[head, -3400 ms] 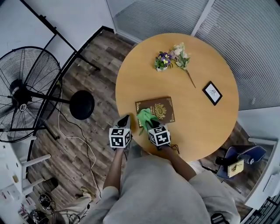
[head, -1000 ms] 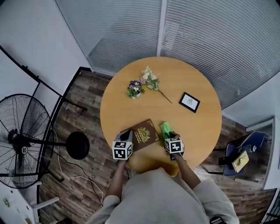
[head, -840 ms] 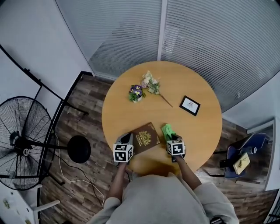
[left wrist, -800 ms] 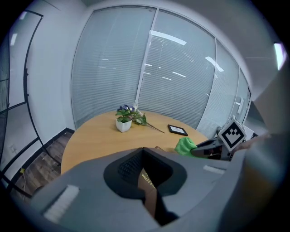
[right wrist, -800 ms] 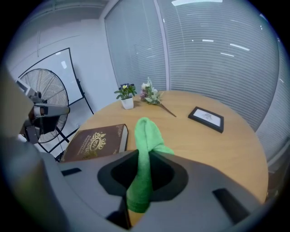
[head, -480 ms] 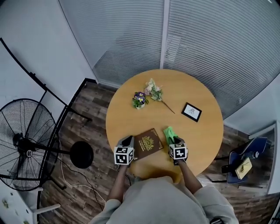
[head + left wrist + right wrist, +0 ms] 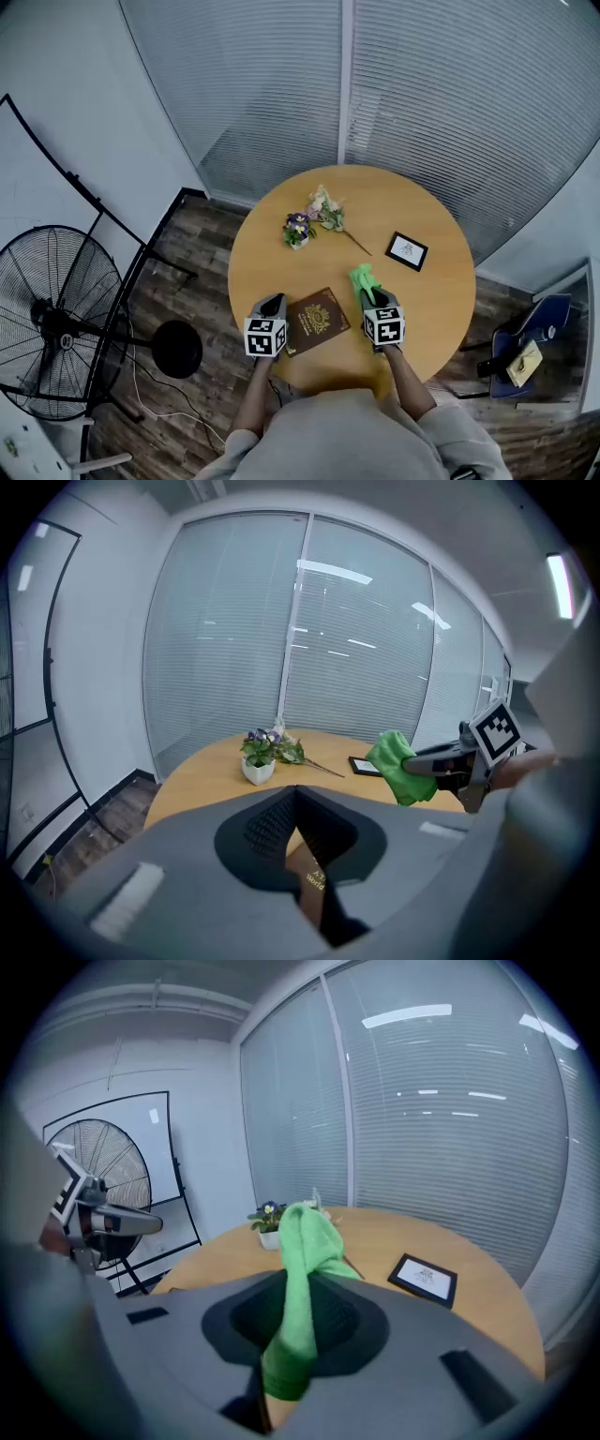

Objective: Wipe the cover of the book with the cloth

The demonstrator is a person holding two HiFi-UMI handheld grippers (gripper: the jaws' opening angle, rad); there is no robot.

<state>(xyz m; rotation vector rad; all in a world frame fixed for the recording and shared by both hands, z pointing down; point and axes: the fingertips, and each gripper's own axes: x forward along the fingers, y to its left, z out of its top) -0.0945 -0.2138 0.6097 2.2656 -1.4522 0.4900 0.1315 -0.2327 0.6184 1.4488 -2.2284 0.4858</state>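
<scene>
A brown book (image 7: 317, 321) with a gold emblem lies near the front edge of the round wooden table (image 7: 431, 291). At the book's left corner my left gripper (image 7: 274, 307) is shut on the book's edge, and a strip of the cover (image 7: 311, 881) shows between its jaws. To the right of the book, my right gripper (image 7: 368, 298) is shut on a green cloth (image 7: 362, 279). The cloth (image 7: 302, 1260) stands up out of the jaws and droops forward, clear of the book. In the left gripper view the cloth (image 7: 398, 766) hangs above the table.
A small potted flower (image 7: 298, 230) and a loose bouquet (image 7: 326, 206) sit at the table's far side, with a black picture frame (image 7: 406, 250) to their right. A large floor fan (image 7: 52, 319) stands left of the table. Glass walls with blinds lie behind.
3.4 s ago the cloth lay on the book's cover; now my right gripper holds it off to the book's right. My left gripper has stayed at the book's left corner.
</scene>
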